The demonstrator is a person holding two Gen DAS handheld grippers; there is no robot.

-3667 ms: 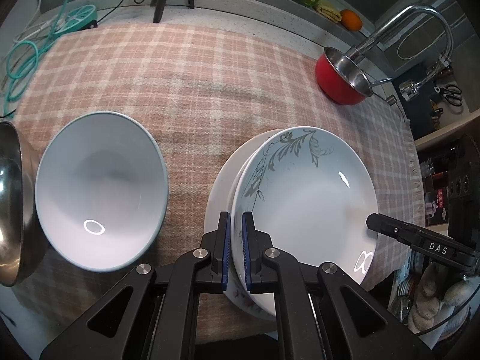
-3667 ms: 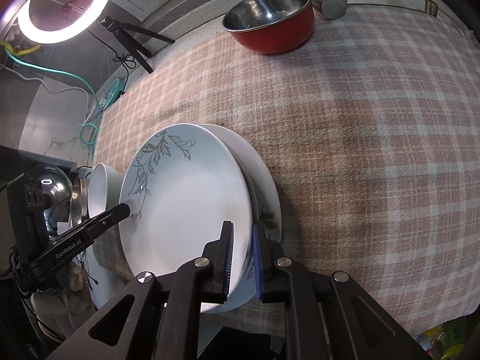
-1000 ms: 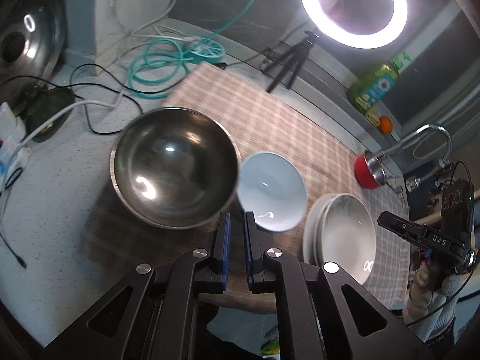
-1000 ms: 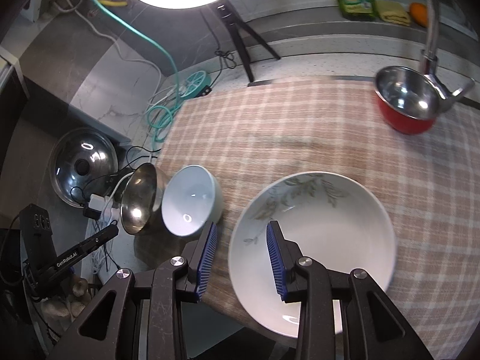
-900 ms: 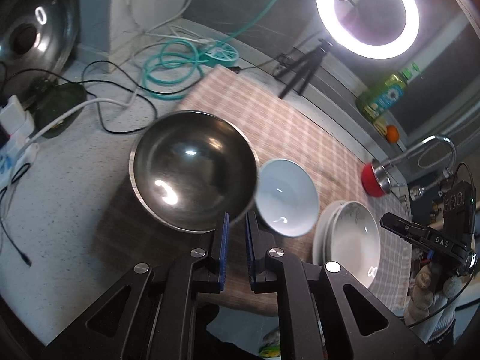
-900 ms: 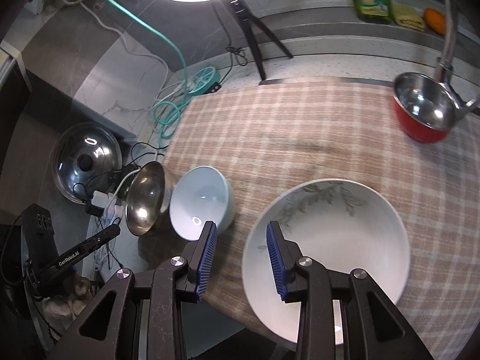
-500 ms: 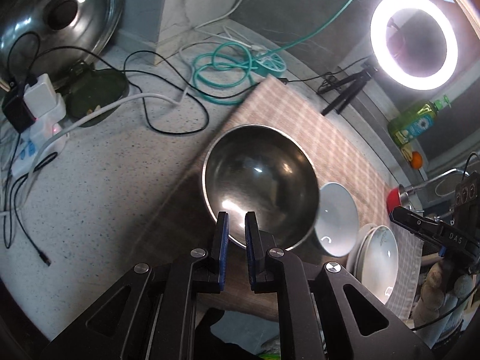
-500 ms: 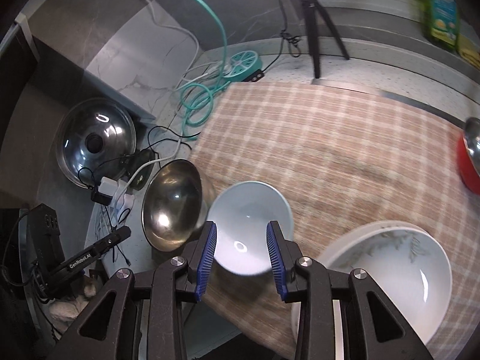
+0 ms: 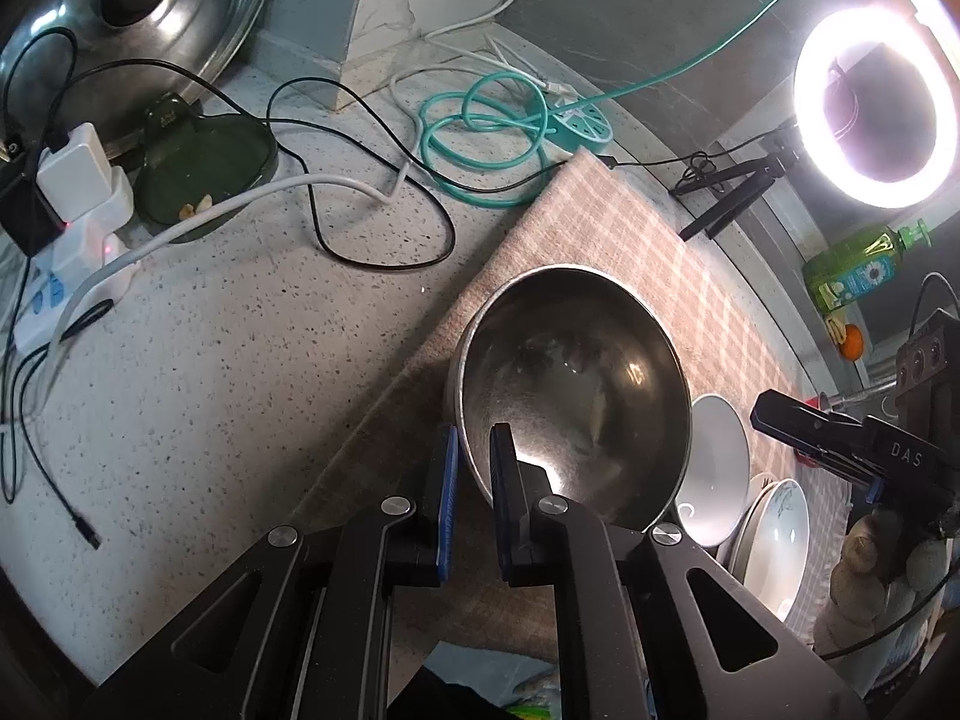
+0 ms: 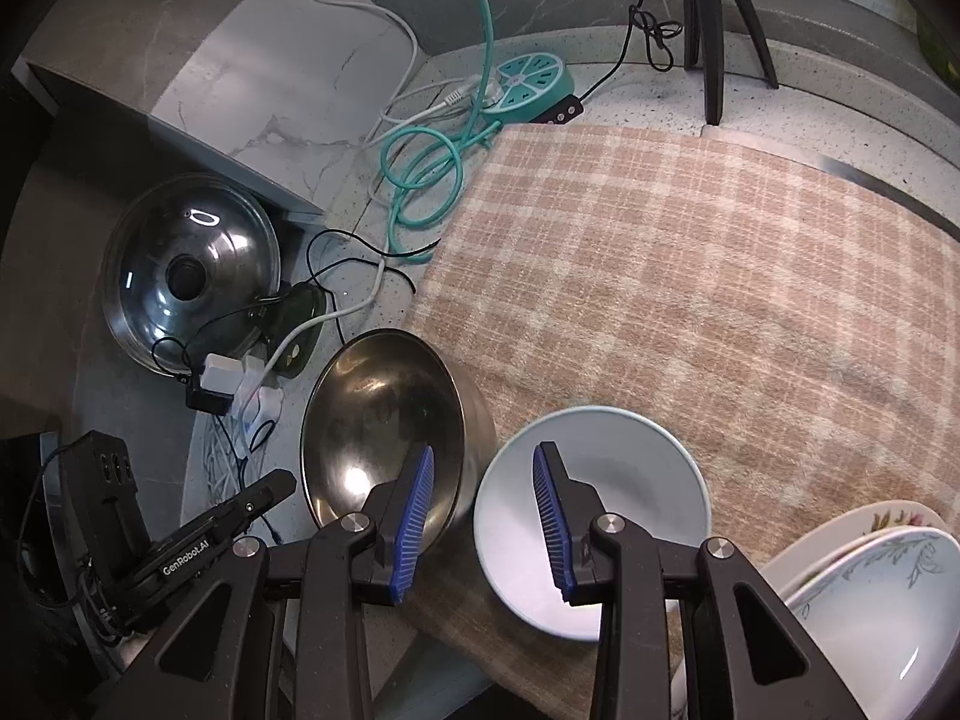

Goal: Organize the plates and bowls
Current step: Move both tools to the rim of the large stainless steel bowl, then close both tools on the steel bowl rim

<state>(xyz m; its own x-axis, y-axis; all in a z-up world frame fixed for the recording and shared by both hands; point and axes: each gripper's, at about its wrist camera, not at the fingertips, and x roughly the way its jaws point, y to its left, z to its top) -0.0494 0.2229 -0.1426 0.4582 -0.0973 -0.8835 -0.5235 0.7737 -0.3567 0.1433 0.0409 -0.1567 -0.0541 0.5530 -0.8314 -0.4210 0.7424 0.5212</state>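
A steel bowl [image 9: 576, 384] sits at the left end of the plaid cloth [image 9: 660, 252]; it also shows in the right wrist view [image 10: 378, 420]. My left gripper [image 9: 474, 450] has its jaws nearly closed, one on each side of the bowl's near rim; whether they pinch it is unclear. A white bowl [image 10: 594, 486] sits right of the steel bowl; in the left wrist view it [image 9: 717, 468] is partly hidden. My right gripper [image 10: 483, 480] is open and empty above the white bowl's left rim. Stacked plates [image 10: 876, 606] lie at the right.
A pot lid [image 10: 189, 276] leans at the left wall. Cables, a teal power strip [image 10: 528, 87] and plugs [image 9: 78, 180] lie on the counter. A ring light [image 9: 870, 108] on a tripod stands at the back. A green bottle [image 9: 852, 270] stands beside it.
Both grippers let go of the plates and moved left. The left gripper has come down to the steel bowl's near rim. The right gripper, open, now hangs over the white bowl.
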